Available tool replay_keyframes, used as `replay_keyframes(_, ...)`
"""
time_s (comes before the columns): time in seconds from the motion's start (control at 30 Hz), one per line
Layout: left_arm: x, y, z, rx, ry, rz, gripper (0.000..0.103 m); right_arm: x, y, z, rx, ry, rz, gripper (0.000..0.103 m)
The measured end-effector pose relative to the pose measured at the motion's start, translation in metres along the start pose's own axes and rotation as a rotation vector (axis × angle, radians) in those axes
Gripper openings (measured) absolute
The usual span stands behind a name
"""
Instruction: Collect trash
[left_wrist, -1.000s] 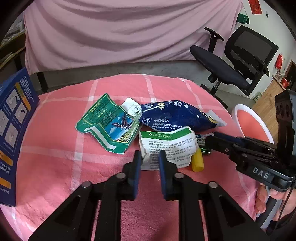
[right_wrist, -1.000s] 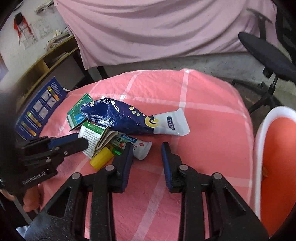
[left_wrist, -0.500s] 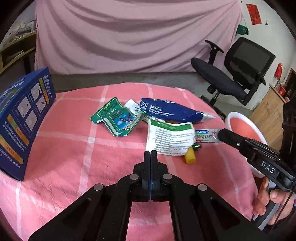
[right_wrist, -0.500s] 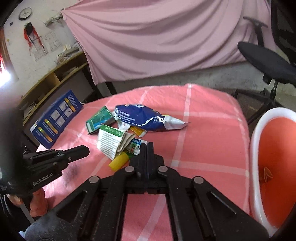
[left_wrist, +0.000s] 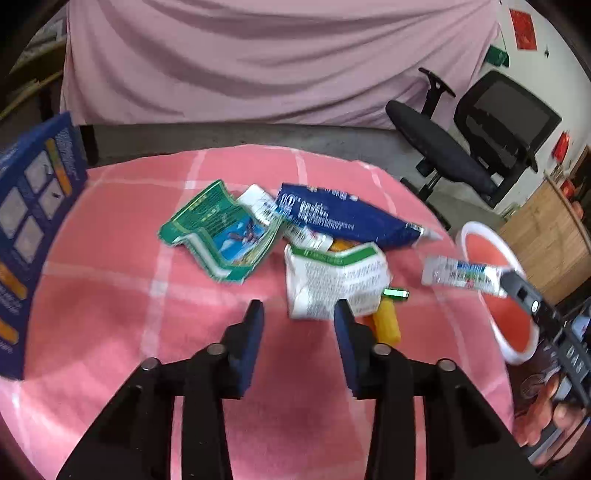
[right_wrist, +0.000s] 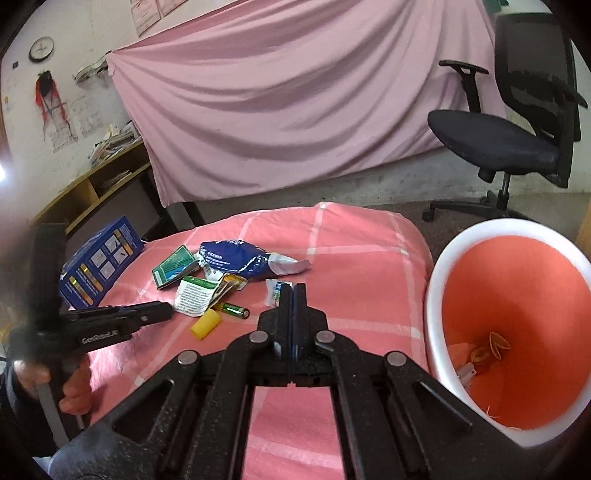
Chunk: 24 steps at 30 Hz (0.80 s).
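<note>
Trash lies on the pink checked table (left_wrist: 110, 295): a green packet (left_wrist: 218, 236), a blue bag (left_wrist: 343, 218), a white and green carton (left_wrist: 332, 284), a yellow cap (left_wrist: 386, 325) and a green battery (left_wrist: 396, 293). My left gripper (left_wrist: 299, 325) is open, just short of the carton. My right gripper (right_wrist: 293, 291) is shut on a white toothpaste tube (right_wrist: 274, 292) and holds it lifted above the table, left of the orange bin (right_wrist: 517, 314). The tube also shows in the left wrist view (left_wrist: 461, 277).
A blue box (left_wrist: 29, 221) stands at the table's left edge. The orange bin with a white rim (left_wrist: 476, 229) stands beside the table on the right, with scraps in it. A black office chair (right_wrist: 517, 136) stands behind.
My left gripper has opened from shut. My right gripper, shut on the toothpaste tube, has lifted it off the pile and carried it right towards the bin.
</note>
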<state>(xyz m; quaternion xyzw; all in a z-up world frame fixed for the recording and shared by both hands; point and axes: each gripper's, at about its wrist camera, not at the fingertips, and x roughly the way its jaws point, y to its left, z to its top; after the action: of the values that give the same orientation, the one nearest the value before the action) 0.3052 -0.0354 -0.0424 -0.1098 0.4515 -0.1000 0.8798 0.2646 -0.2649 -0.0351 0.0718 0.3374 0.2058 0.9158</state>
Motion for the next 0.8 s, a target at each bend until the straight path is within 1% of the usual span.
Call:
replay_keyframes(0.2, 0.013, 0.000, 0.013, 0.008, 0.017, 0.000, 0.034, 0.006, -0.002, 0.000, 0.006, 0.026, 0.016, 0.020)
replay_keyframes(0.27, 0.014, -0.001, 0.012, 0.022, 0.020, 0.011, 0.024, 0.006, -0.002, -0.001, 0.008, 0.031, 0.019, 0.020)
replay_keyframes(0.37, 0.013, -0.005, 0.009, 0.049, 0.019, 0.014, 0.019, 0.008, -0.004, -0.002, 0.009, 0.047, 0.026, 0.020)
replay_keyframes(0.43, 0.011, -0.006, 0.007, 0.054, 0.008, 0.014, 0.012, 0.008, -0.004, -0.002, 0.010, 0.048, 0.029, 0.020)
replay_keyframes(0.57, 0.005, -0.009, 0.003, 0.057, -0.021, 0.012, 0.006, 0.008, -0.003, -0.002, 0.011, 0.044, 0.029, 0.020)
replay_keyframes(0.63, 0.000, -0.013, -0.002, 0.070, -0.038, 0.007, 0.000, 0.006, -0.002, -0.002, 0.009, 0.040, 0.030, 0.020)
replay_keyframes(0.8, -0.006, -0.027, -0.011, 0.124, -0.071, -0.004, 0.000, 0.002, 0.004, -0.003, -0.020, 0.024, 0.032, 0.020)
